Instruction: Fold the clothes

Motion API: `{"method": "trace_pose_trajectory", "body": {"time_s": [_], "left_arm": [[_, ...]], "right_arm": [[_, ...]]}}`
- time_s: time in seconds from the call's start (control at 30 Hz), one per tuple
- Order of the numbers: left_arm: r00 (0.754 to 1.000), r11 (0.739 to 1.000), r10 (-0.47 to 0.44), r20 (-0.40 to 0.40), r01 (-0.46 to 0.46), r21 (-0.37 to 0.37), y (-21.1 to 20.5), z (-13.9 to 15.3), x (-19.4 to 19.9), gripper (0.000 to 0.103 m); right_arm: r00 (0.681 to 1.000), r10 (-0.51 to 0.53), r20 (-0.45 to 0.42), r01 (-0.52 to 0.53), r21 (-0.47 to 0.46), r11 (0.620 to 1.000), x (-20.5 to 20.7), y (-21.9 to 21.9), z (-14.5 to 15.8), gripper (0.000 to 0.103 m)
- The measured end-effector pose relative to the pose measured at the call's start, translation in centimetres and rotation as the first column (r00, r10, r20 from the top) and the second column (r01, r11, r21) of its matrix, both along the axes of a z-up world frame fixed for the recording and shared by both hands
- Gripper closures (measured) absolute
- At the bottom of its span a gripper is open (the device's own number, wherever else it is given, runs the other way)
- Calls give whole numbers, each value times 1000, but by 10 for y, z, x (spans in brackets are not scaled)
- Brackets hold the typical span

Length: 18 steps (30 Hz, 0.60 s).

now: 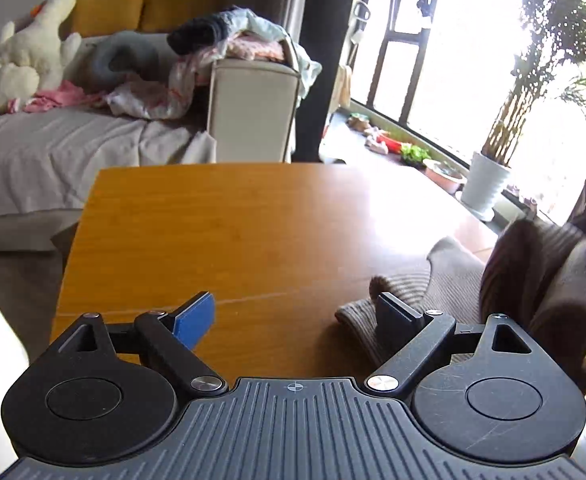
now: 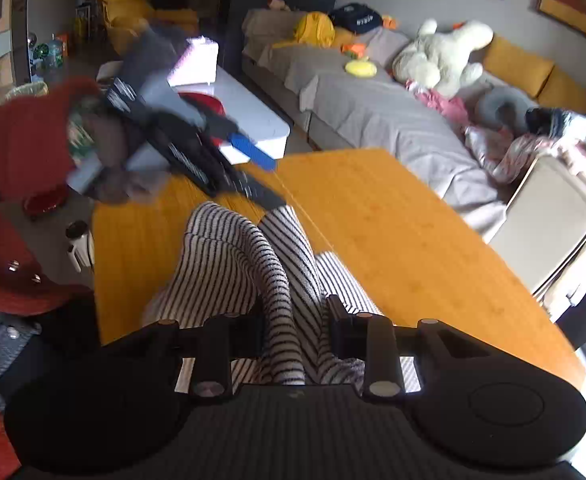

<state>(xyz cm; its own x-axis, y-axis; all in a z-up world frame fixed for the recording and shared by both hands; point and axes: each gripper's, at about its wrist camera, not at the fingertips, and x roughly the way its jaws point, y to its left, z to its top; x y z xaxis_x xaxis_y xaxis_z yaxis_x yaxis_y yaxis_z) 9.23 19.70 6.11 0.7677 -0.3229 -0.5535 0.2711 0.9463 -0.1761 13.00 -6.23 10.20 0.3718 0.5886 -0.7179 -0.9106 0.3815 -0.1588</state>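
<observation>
Left gripper (image 1: 293, 316) jaws spread wide, nothing between them, hovering low over the wooden table (image 1: 229, 232); one finger has a blue pad (image 1: 195, 320), the other is bare black. Right gripper (image 2: 295, 330) jaws clamped on a raised fold of the striped knit garment (image 2: 253, 264). One garment: ribbed, black-and-white stripes, bunched up on the table's near part, its edge just beside the left gripper's black finger. In the right wrist view the left gripper is motion-blurred and tilted down toward the table, with the person's red sleeve (image 2: 17, 136) behind it.
</observation>
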Motion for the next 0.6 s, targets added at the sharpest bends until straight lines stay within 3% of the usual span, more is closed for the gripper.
{"method": "trace_pose_trajectory", "body": {"time_s": [0.07, 0.13, 0.23, 0.3, 0.4, 0.47, 0.53, 0.57, 0.6], "left_arm": [[998, 999, -50, 24, 50, 9, -11, 5, -3, 11], [994, 995, -103, 47, 102, 19, -23, 9, -7, 11], [980, 983, -181, 80, 178, 37, -41, 15, -12, 11], [967, 972, -232, 101, 228, 51, -53, 20, -15, 11], [942, 951, -309, 132, 302, 73, -71, 26, -20, 11], [921, 933, -359, 151, 349, 89, -83, 31, -24, 11], [897, 913, -408, 169, 395, 106, -95, 35, -27, 11], [899, 911, -410, 152, 395, 120, -102, 29, -20, 11], [903, 909, -410, 132, 393, 135, -110, 23, -12, 11]], "right_arm": [[999, -41, -11, 41, -22, 999, 21, 11, -21, 73], [995, -87, -44, 87, 1, 996, 44, 15, -35, 60], [977, -178, -121, 189, 89, 978, 71, 6, -35, 44], [960, -232, -155, 252, 127, 959, 80, -3, -32, 42], [947, -288, -140, 310, 176, 934, 81, -19, -20, 37], [940, -334, -65, 340, 204, 918, 73, -32, -6, 32], [918, -396, 36, 378, 225, 898, 62, -43, 7, 33], [906, -414, 84, 385, 239, 891, 53, -47, 13, 38], [892, -432, 132, 391, 253, 885, 44, -51, 19, 59]]}}
